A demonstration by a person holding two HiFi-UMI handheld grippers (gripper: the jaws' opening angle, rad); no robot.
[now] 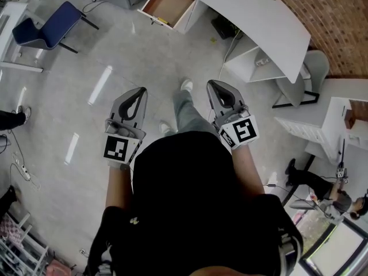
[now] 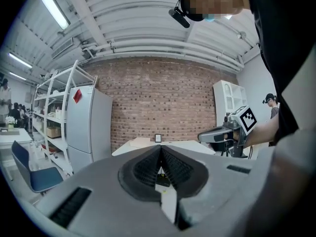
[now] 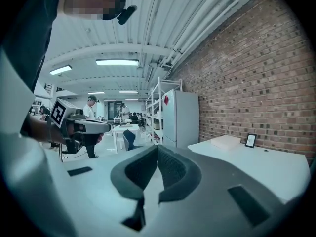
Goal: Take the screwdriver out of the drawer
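Drawer of white board with a bare brown floor (image 1: 168,4) gapes at the curved white desk (image 1: 253,16) — grey, ribbed-padded left gripper (image 1: 140,90) and right gripper (image 1: 214,84) both pinched together, empty.

We see an open laboratory-office: brick wall (image 2: 163,102) at centre, white shelving (image 2: 53,96) and refrigerator (image 2: 86,127) at left, ceiling pipes (image 2: 158,46) across the top.

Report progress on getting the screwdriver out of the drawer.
Done: the drawer already stands open under the white desk. In hand: nothing; the left tongs and right tongs are shut, empty, short of it. Left: approach, find the screwdriver, not visible, and lift it out.
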